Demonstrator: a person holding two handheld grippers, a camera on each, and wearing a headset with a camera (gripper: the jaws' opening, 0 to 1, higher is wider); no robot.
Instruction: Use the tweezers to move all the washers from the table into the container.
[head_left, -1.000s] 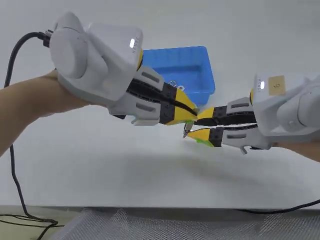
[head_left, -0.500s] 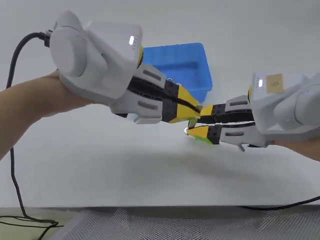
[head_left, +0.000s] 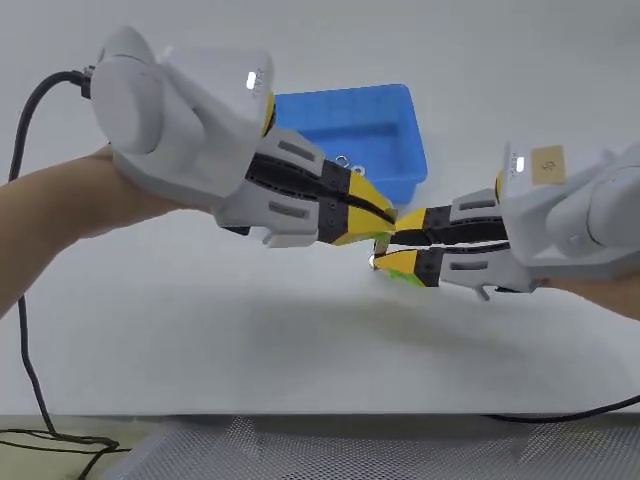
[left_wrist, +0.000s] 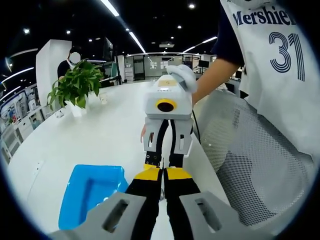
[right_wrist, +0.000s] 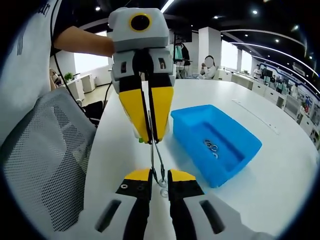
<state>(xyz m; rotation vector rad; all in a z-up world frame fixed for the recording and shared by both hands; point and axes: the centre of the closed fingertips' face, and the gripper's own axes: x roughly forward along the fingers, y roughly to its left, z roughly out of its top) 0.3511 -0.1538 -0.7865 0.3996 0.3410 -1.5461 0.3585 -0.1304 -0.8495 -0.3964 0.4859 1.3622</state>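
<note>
My left gripper (head_left: 385, 228) reaches in from the left, its yellow jaws shut on the upper end of thin metal tweezers (right_wrist: 156, 150). The tweezers slant down to the table between the slightly parted jaws of my right gripper (right_wrist: 160, 181), which comes in from the right (head_left: 392, 245) and is open. A small ring, seemingly a washer (right_wrist: 162, 193), sits at the tweezers' lower end; I cannot tell whether it is pinched or lying on the table. The blue container (head_left: 405, 125) stands behind the grippers, with washers (right_wrist: 211, 146) in it.
The white table (head_left: 250, 330) extends around the grippers, with its front edge close below. A black cable (head_left: 30, 110) runs from the left gripper off the left side. A mesh chair (right_wrist: 45, 150) and a person's torso stand beside the table.
The two grippers stay tip to tip above the table. The left gripper's body has tipped slightly; nothing has been picked up or let go.
</note>
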